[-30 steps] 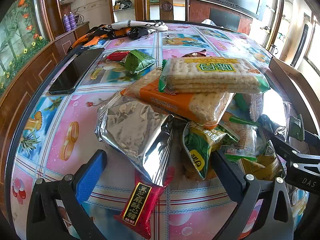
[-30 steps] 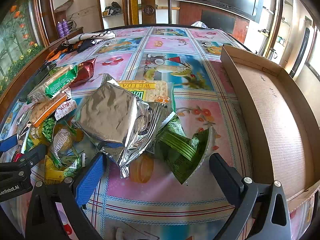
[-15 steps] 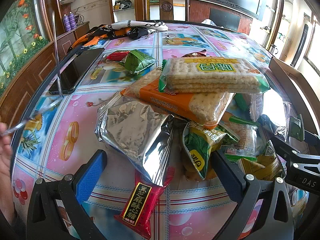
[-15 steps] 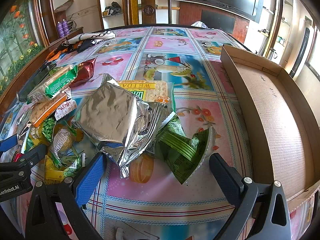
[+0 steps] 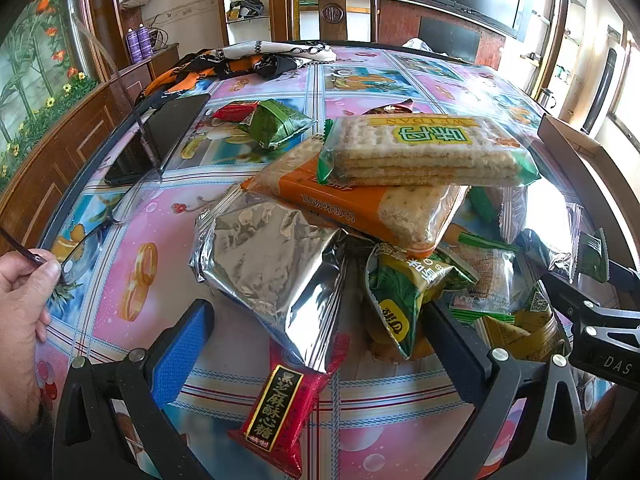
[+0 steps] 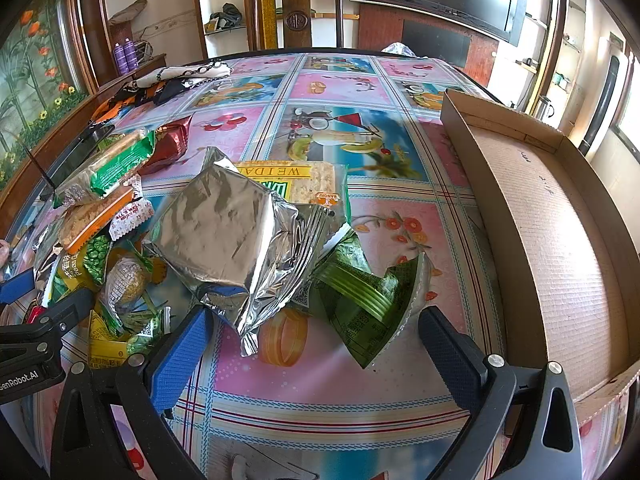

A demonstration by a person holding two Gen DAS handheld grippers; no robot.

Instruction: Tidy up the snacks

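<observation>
2 tools are gaping wide over the bench point(image 6: 360, 412), pinching nothing: the left tool point(image 5: 316, 344) and right tool point(image 6: 312, 344). 1 crinkled silver foil pouch point(image 5: 272, 264) and 2 flat cracker packs point(image 5: 424, 152) are lying mid-bench; 1 corrugated cardboard tray point(image 6: 560, 248) is sitting along the right edge.

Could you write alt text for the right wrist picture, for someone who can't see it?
An open gripper hovers over a heap of snack packets, nearest a silver packet and a green packet, on a colourful tablecloth. An empty cardboard box lies to the right.
</observation>
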